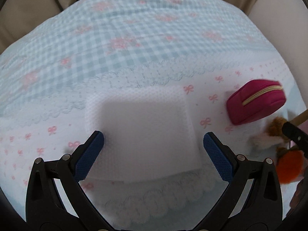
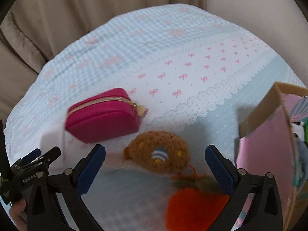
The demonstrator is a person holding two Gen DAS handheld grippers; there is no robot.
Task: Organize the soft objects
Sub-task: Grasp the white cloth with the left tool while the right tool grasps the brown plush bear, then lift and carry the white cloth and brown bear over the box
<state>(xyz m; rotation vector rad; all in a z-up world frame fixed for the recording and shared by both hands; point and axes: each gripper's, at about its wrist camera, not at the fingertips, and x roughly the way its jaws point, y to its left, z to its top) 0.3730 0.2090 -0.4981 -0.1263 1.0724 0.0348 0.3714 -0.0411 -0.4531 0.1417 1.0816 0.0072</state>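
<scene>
A folded white cloth (image 1: 142, 132) lies on the patterned bedspread (image 1: 134, 48), between the open fingers of my left gripper (image 1: 153, 140), which is around its near part without closing. A magenta zip pouch (image 1: 254, 102) lies to its right, also in the right wrist view (image 2: 102, 117). A brown plush bear head (image 2: 159, 152) with an orange plush piece (image 2: 194, 206) lies between the open fingers of my right gripper (image 2: 155, 154). The left gripper shows at the lower left of the right wrist view (image 2: 36, 159).
A pink cardboard box (image 2: 269, 144) with items inside stands at the right, close to my right gripper. Beige curtains (image 2: 96, 19) hang behind the bed. The bedspread (image 2: 192, 67) stretches away beyond the pouch.
</scene>
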